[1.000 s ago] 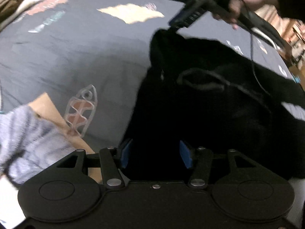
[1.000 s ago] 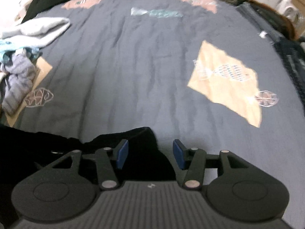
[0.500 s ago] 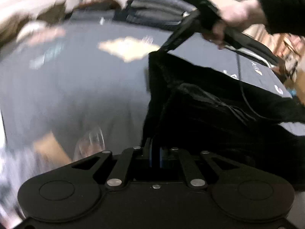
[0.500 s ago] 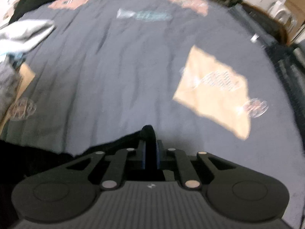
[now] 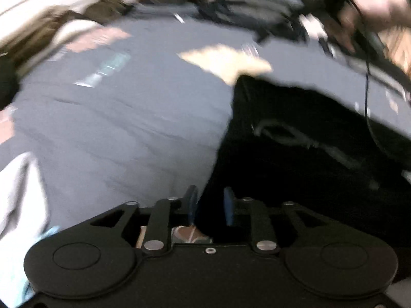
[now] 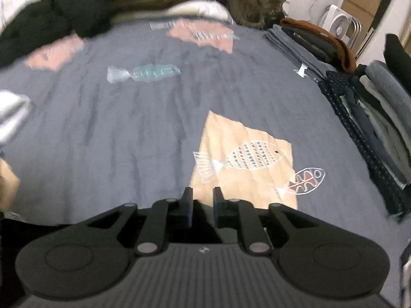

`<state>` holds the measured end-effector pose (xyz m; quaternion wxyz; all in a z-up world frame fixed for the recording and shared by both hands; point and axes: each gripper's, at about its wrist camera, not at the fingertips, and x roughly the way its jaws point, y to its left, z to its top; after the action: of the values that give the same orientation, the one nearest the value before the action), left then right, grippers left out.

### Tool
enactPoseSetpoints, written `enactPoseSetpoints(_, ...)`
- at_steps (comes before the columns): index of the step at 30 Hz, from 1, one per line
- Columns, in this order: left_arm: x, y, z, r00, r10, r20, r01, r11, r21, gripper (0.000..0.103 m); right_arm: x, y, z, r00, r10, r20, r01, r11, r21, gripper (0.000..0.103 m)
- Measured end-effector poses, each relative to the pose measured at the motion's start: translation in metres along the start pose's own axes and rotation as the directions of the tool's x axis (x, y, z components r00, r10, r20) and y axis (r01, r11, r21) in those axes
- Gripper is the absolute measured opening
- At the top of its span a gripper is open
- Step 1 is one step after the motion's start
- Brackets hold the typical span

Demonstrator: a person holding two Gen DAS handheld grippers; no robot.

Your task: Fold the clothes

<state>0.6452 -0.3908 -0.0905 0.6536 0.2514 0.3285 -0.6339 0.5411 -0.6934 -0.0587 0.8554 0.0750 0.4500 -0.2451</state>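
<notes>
From where I sit, the black garment [image 5: 321, 154] lies spread over the right half of the grey bedspread [image 5: 123, 128], its far corner reaching the tan fish patch [image 6: 244, 159], and I can make out a cord or drawstring across its middle. It looks loose and rumpled rather than squared off, so I judge this piece is mid-fold at best; the blur keeps me from saying whether an edge is already doubled over. Along the right edge of the bed stands a row of folded clothes [image 6: 372, 107], neatly stacked, which suggests a good share of the job is done, while a heap of dark clothing [image 6: 51, 18] near the head of the bed and a pale bundle [image 5: 23, 205] at the left edge look unfolded, so I reckon more is left. My left claw [image 5: 210, 206] has its blue pads partly apart, a moderate gap, sitting right at the near edge of the black cloth; dark fabric shows in the gap, but I cannot tell whether it touches the pads, and nothing is pinched. My right claw [image 6: 203, 206] is narrow but not closed, a slim gap between its pads, and it holds nothing, hovering above the bedspread just short of the tan patch. In the left view, the hand [image 5: 380, 5] carrying it hangs above the garment's far side.
</notes>
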Motion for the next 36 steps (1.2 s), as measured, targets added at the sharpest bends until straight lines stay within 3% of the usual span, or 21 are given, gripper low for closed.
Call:
enactPoseSetpoints(2,-0.024,-0.004,-0.011,0.999,-0.034,0.032,0.036,0.997,-0.066,0.030,-0.032,0.006,-0.010,0.998,0.059,0.027,-0.059,0.998,0.005,0.027)
enactPoseSetpoints(6,-0.045,-0.021,-0.036,0.995,-0.093,0.031,0.098,0.977,-0.189,0.036,-0.112,0.036,-0.069,0.979,0.176,0.104,-0.182,0.982,0.054,0.042)
enactPoseSetpoints(8,-0.047,-0.024,-0.048,0.994,-0.107,0.031,0.111,0.955,-0.275,0.040,-0.138,0.053,-0.101,0.970,0.215,0.116,-0.229,0.967,0.114,0.043)
enactPoseSetpoints(13,-0.037,-0.040,-0.058,0.991,-0.130,0.040,0.136,0.946,-0.295,0.039,-0.184,0.109,-0.180,0.964,0.240,0.115,-0.263,0.926,0.271,0.044)
enactPoseSetpoints(16,-0.034,-0.051,-0.062,0.988,-0.147,0.054,0.157,0.943,-0.292,0.039,-0.194,0.133,-0.211,0.969,0.211,0.131,-0.246,0.890,0.383,0.044)
enactPoseSetpoints(20,-0.040,-0.067,-0.061,0.983,-0.162,0.084,0.178,0.952,-0.249,0.040,-0.196,0.157,-0.236,0.980,0.127,0.156,-0.185,0.875,0.448,0.044)
enactPoseSetpoints(25,-0.060,-0.085,-0.077,0.992,-0.107,0.066,0.118,0.976,-0.183,0.040,-0.206,0.179,-0.259,0.984,0.023,0.179,-0.116,0.842,0.527,0.045)
enactPoseSetpoints(29,-0.086,-0.096,-0.092,0.994,-0.088,0.071,0.099,0.980,-0.174,0.041,-0.221,0.197,-0.273,0.981,-0.035,0.192,-0.080,0.824,0.561,0.046)
enactPoseSetpoints(33,-0.121,-0.113,-0.100,0.991,-0.067,0.114,0.083,0.986,-0.144,0.057,-0.240,0.213,-0.282,0.979,-0.071,0.193,-0.052,0.824,0.564,0.047)
enactPoseSetpoints(36,-0.146,-0.128,-0.102,0.987,-0.059,0.146,0.080,0.987,-0.138,0.059,-0.259,0.224,-0.288,0.974,-0.093,0.205,-0.038,0.829,0.557,0.047)
